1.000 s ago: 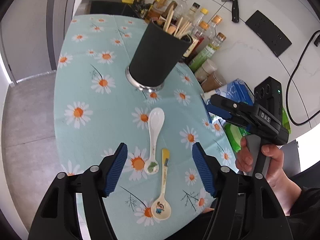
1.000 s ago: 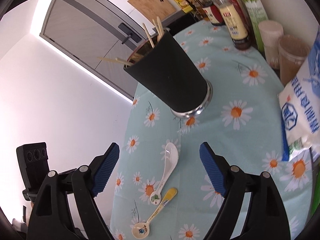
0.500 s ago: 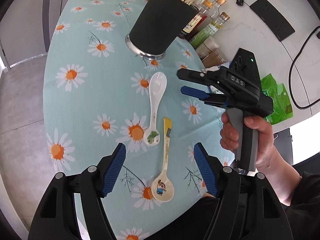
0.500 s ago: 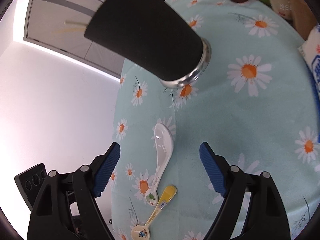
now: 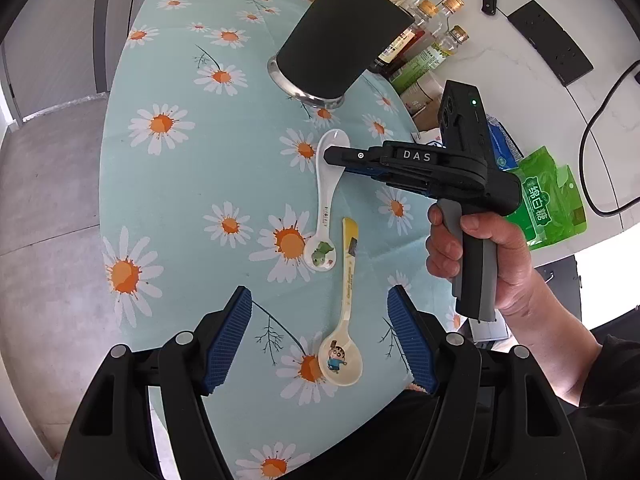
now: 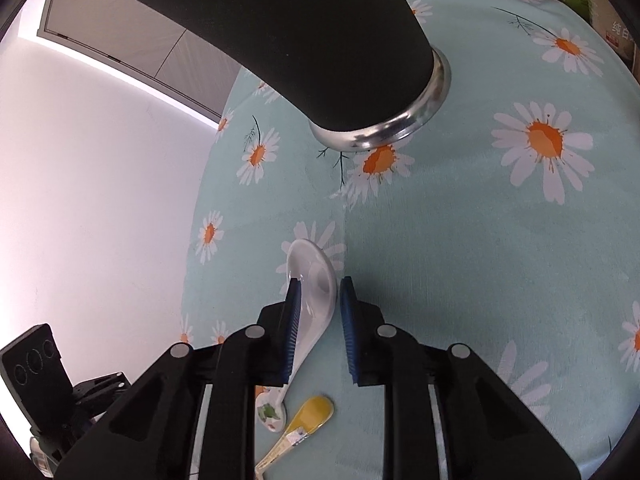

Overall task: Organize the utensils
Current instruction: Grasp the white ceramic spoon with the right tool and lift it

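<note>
Spoons lie side by side on the bench (image 5: 192, 184), which is covered by a pale blue cloth printed with daisies. The white spoon (image 5: 329, 184) has its bowl pointing toward a black cup (image 5: 344, 44) with a shiny metal base, and a small green picture on the end of its handle. The yellow spoon (image 5: 347, 312) lies just beside it, its cartoon-printed bowl nearest the bench's front edge. The right gripper (image 6: 318, 284), held in a person's hand (image 5: 476, 256), is down at the white spoon's bowl; its blue fingers (image 6: 292, 320) have just been closing and now stand narrowly apart on either side of the bowl, the left one touching its rim, though I cannot tell whether the other presses on it. The left gripper (image 5: 320, 332) hangs over the yellow spoon's bowl end with its fingers (image 5: 230, 336) spread wide, gripping nothing. Bottles (image 5: 432, 36) and a green packet (image 5: 548, 200) crowd the bench behind the cup.
</note>
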Motion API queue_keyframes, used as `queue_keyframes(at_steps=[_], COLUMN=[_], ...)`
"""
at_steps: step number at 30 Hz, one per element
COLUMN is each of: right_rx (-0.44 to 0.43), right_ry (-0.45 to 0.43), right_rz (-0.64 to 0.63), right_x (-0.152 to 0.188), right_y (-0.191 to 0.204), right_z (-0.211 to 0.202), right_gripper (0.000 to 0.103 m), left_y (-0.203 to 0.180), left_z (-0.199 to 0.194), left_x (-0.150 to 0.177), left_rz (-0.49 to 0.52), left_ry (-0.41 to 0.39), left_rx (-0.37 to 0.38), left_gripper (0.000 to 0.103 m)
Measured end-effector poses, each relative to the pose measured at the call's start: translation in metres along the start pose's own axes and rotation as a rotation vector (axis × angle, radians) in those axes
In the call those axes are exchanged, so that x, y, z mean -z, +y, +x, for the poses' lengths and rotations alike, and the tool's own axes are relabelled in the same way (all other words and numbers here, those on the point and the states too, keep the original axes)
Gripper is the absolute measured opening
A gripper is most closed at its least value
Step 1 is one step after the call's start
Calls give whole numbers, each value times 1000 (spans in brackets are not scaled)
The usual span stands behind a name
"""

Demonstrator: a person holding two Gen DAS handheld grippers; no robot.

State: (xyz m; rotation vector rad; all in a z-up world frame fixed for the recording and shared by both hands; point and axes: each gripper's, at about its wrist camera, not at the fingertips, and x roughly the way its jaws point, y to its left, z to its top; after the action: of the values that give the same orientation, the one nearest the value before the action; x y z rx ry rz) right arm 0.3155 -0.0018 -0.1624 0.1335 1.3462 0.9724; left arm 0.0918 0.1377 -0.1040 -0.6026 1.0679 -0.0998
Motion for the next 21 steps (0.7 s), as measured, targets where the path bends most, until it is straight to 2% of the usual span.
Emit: queue_keyframes(at_steps=[2, 8, 13, 21], right_rx=[10, -7, -2, 8], right_ry=[-1, -21, -64, -146], right_rz=[-6, -28, -58, -94], right_x=[0, 0, -3, -8], right_y=[-2, 4, 12, 23], right_z=[2, -4, -23, -72], right_gripper=[9, 8, 8, 8], left_y=[2, 2, -5, -19], left_z=[-1, 0, 6, 41], left_x=[-1, -5, -7, -14], left_rz=[-2, 21, 68, 164], left_ry=[-4, 5, 35, 164], left_rx=[2, -3, 4, 54], left_gripper=[69, 69, 69, 69])
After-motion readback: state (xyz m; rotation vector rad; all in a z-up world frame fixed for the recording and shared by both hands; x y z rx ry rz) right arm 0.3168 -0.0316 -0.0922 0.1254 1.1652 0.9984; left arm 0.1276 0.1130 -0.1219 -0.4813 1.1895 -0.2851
